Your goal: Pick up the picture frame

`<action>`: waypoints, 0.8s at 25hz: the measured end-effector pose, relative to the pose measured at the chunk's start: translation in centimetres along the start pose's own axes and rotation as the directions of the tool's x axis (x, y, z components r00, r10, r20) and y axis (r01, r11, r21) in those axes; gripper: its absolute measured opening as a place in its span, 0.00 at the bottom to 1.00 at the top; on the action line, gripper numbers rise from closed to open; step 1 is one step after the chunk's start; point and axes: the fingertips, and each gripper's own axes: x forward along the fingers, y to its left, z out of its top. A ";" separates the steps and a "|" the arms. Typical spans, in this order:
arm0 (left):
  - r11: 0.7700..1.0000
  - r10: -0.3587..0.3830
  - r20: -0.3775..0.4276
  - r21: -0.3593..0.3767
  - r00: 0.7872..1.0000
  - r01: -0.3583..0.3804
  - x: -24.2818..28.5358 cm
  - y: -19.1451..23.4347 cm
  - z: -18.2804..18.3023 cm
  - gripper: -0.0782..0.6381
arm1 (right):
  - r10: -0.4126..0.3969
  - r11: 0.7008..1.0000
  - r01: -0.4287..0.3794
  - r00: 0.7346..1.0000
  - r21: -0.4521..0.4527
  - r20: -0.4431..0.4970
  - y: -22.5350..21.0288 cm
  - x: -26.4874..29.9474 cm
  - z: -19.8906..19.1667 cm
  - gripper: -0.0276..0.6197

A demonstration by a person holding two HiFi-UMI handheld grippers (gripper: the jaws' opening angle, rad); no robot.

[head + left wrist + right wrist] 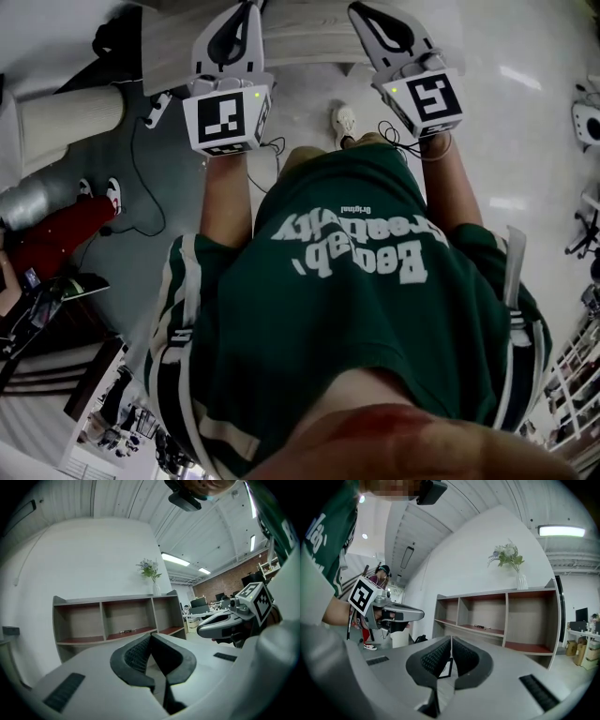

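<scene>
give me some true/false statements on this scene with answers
1. The left tool and the right tool both have their jaws together and hold nothing. True.
2. A vase of flowers stands on top of the shelf unit. True.
3. The shelf unit's compartments are packed with books. False: they are almost bare, with only a small dark item on one middle board.
4. The person wears a red shirt. False: the shirt is green with pale lettering.
</scene>
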 end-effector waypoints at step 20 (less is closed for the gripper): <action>0.997 0.072 -0.040 -0.022 0.997 -0.073 7.8 3.1 -4.2 0.13 | 0.082 0.996 -0.081 0.996 0.031 -0.033 -5.4 7.3 -4.4 0.10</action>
